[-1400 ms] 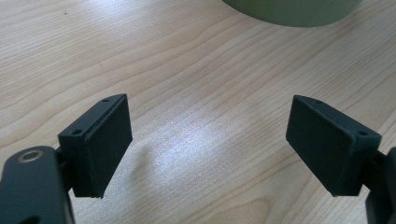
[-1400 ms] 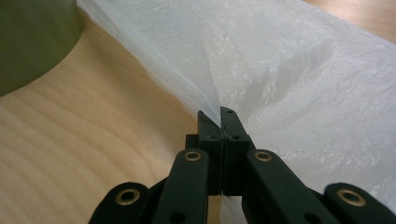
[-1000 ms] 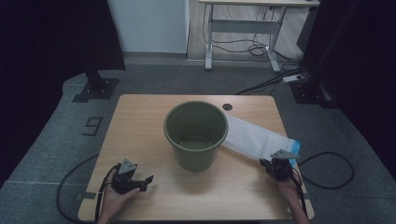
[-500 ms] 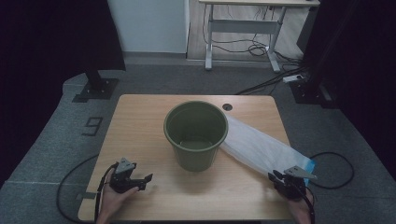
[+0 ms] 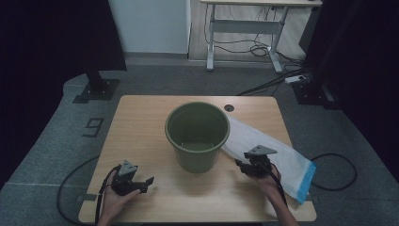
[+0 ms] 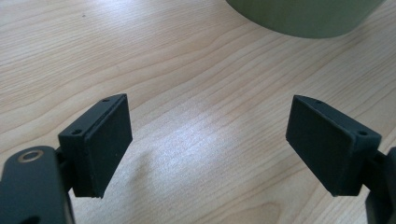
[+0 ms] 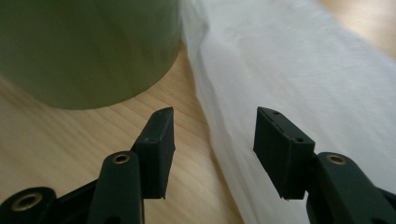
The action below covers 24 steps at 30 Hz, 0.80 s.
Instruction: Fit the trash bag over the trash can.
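**Tools free, liner not yet in the bucket**

From the high view: right tool sits just right of the green bucket, jaws parted, having just been opening with nothing between them. The white bag lies flat on the counter, running from behind the bucket's right side out toward the counter's near right corner, its blue-edged end overhanging. Left tool rests well left of the bucket, released too. The bucket stands upright and looks bare inside, so by my read the lining job is all still ahead.

Left gripper view: left tool spread wide over pale wood grain, matte black pads empty, the bucket's smooth rounded wall just beyond.

Right gripper view: right tool hovers over the bag's near edge, thin, softly wrinkled, translucent film, touching the bucket's dull green plastic side. Nothing is gripped.
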Each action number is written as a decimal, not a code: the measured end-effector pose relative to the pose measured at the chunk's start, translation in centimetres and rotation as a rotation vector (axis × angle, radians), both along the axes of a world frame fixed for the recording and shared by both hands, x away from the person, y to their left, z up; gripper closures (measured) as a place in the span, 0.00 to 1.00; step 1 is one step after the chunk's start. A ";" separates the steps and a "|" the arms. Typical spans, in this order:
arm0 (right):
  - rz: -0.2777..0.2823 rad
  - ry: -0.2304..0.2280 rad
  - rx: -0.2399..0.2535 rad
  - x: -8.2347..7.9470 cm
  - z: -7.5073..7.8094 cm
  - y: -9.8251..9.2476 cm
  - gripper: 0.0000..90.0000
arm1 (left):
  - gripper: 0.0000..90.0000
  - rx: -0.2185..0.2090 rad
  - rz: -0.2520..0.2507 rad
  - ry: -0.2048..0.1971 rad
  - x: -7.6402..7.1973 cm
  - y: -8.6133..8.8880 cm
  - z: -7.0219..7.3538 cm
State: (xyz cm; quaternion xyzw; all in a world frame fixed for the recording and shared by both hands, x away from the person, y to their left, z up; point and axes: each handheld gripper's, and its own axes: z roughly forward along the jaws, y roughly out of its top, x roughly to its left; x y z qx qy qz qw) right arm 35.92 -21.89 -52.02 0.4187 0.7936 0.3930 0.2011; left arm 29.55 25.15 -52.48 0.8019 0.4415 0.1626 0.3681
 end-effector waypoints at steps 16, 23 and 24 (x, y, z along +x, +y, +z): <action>-0.022 0.026 -0.096 1.2 -2.7 0.5 0.96 | 0.16 -0.009 0.017 0.003 -0.1 0.6 -0.1; 0.004 0.051 -0.067 -2.1 -2.6 -1.0 0.98 | 0.16 -0.005 0.015 0.003 -0.2 0.5 -0.1; 0.001 0.059 -0.058 -2.8 -2.4 -1.2 0.97 | 0.16 -0.004 0.012 0.006 -0.4 0.5 -0.2</action>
